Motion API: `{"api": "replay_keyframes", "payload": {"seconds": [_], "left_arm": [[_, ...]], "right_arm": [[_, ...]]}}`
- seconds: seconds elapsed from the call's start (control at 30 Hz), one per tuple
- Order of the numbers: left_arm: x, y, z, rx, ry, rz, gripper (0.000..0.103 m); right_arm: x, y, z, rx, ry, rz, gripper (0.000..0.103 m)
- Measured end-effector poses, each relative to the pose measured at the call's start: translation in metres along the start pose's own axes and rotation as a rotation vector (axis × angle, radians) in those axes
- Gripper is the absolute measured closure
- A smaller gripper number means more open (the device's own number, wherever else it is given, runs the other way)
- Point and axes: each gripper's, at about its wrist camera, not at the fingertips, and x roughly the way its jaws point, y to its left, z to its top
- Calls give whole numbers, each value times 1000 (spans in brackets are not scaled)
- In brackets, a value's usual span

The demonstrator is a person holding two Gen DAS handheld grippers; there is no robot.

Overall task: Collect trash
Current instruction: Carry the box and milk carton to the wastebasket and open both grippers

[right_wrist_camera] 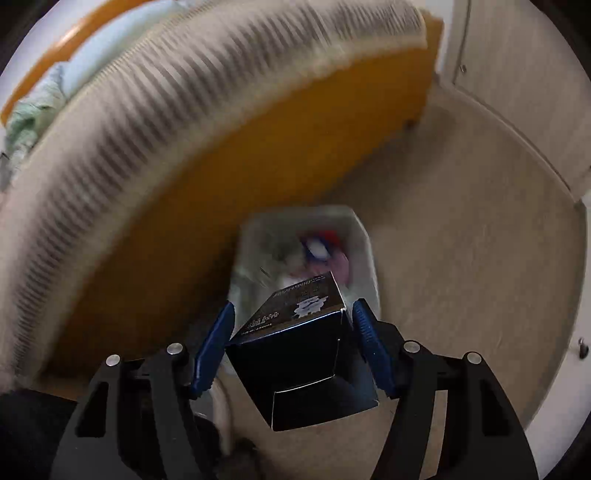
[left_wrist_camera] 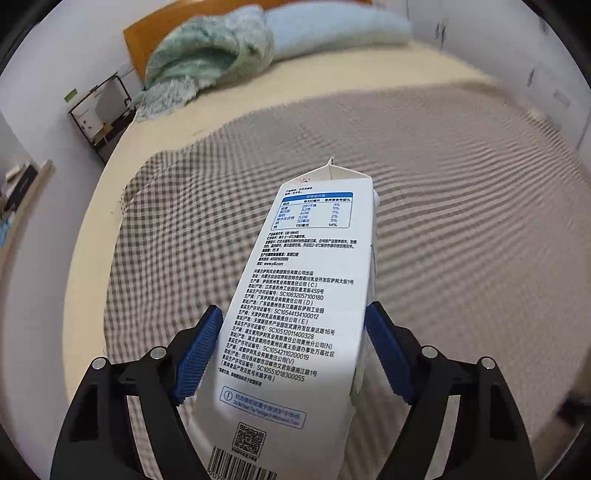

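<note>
- Over the bed (left_wrist_camera: pixel 424 155), above its checked cover (left_wrist_camera: pixel 258 206), the left gripper (left_wrist_camera: pixel 293 350) is gripping a white carton (left_wrist_camera: pixel 306 288) by its lower half; the blue pads (left_wrist_camera: pixel 201 354) are pressing on both narrow sides, so the jaws are standing wide on it.
- Printed side up, the carton is pointing its gabled top toward the head of the bed, clear of the cover.
- At the head end, a green blanket (left_wrist_camera: pixel 199 62) and a pale blue pillow (left_wrist_camera: pixel 332 33) are lying against the wooden headboard (left_wrist_camera: pixel 144 37).
- Beside the bed's left edge, a dark metal rack (left_wrist_camera: pixel 99 110) is standing on the floor.
- Down by the bed's orange side board (right_wrist_camera: pixel 258 162), the right gripper (right_wrist_camera: pixel 293 343) is holding a dark box (right_wrist_camera: pixel 295 354), tilted, with its jaws partly open around it and the pads touching its two sides.
- Just beyond the box, a white bin (right_wrist_camera: pixel 362 236) is sitting on the beige floor (right_wrist_camera: pixel 461 258) close to the side board; blurred red, blue and white scraps (right_wrist_camera: pixel 321 247) are lying inside it.
- Both views are smeared by motion.
</note>
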Motion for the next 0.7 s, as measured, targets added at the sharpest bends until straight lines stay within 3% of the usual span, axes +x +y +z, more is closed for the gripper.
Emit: {"api": "replay_keyframes", "payload": {"seconds": [0.1,0.2,0.33,0.4,0.47,0.6,0.7], "left_arm": [[-41,-22,-16,-1,-50,-44,26],[-85,-45,-27,-17,-95,-94,26],[-121,-85,-41,23,-125,-168,26],[-130,-110,-51,44,-131,-216,26],[-142,-135,-62,49,-141,-273,26],[-152,-198,-86,86,-145,-401,26],[-146,-257,-114,86,-88,-543,26]], "right_arm": [[44,-19,-16,68,85,4,39],[52,-23,-11,88,58,47,39],[73,-21,17,3,25,33,39],[100,-17,33,-75,44,5,39],[143,-10,44,-172,160,-1,39],[180,-16,61,-241,197,-167,34],[170,-41,68,-114,165,-69,34]]}}
